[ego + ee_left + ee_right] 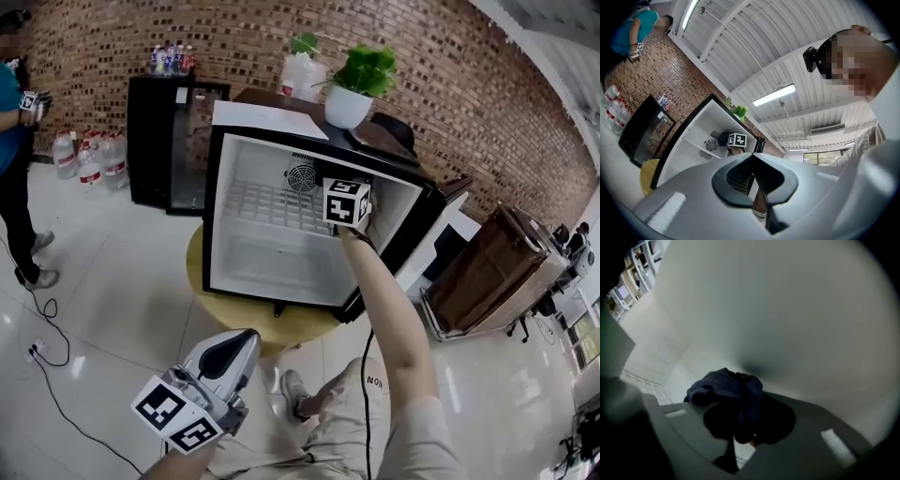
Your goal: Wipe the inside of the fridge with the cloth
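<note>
A small black fridge (221,187) with a white inside stands open on a round yellow table (199,281). My right gripper (345,202) reaches into its upper right part, above the wire shelf (267,208). In the right gripper view that gripper (743,434) is shut on a dark blue cloth (726,387). The bunched cloth lies close against the white inner wall (787,310). My left gripper (239,345) hangs low in front of the table, shut and empty. In the left gripper view its jaws (752,157) point up toward the fridge (693,126).
The fridge door (441,202) hangs open to the right. A potted plant (349,105) stands on top. A black glass-door cooler (169,141) and water bottles (89,159) are at the back left, near a person (14,141). A cable (47,347) crosses the floor; a brown case (487,272) sits right.
</note>
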Tool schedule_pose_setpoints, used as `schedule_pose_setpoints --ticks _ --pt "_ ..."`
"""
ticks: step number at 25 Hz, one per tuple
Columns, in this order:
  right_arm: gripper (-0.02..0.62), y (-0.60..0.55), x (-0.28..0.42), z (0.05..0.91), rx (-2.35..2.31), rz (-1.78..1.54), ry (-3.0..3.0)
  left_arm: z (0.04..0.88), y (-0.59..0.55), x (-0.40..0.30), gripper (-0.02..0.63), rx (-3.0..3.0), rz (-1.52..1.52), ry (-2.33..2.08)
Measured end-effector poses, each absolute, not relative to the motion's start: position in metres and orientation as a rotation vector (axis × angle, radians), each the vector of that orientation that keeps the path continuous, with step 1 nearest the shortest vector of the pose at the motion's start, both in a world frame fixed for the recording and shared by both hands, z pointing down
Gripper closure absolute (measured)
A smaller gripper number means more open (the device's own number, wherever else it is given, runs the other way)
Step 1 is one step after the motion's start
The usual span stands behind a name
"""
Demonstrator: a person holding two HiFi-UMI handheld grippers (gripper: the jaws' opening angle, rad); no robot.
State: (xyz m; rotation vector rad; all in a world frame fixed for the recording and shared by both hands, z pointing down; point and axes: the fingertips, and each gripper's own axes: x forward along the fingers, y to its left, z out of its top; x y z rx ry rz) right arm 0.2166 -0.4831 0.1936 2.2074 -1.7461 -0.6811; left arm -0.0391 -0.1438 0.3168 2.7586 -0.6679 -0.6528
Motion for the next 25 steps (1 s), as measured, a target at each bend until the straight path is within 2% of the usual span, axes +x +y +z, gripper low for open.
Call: schedule_pose_setpoints --ticks 10,16,20,25 --pt "0.551 -0.488 0.072 0.194 1.886 -0.825 -2.011 0.310 -0.142 -0.038 0.604 2.776 -0.661 -0.663" --pt "0.552 -0.514 0.021 0.199 1.824 -0.821 -2.045 0.306 -0.144 -0.053 0.604 2.766 -0.697 -0.683" --pt "0.552 -0.521 0.033 0.182 1.929 -0.759 -2.088 0.305 -0.139 -0.047 0.604 2.766 -0.675 -0.634" --pt "0.551 -0.496 0.091 0.161 2.126 -0.720 -2.111 0.307 -0.131 -0.035 0.604 2.769 -0.652 -0.574"
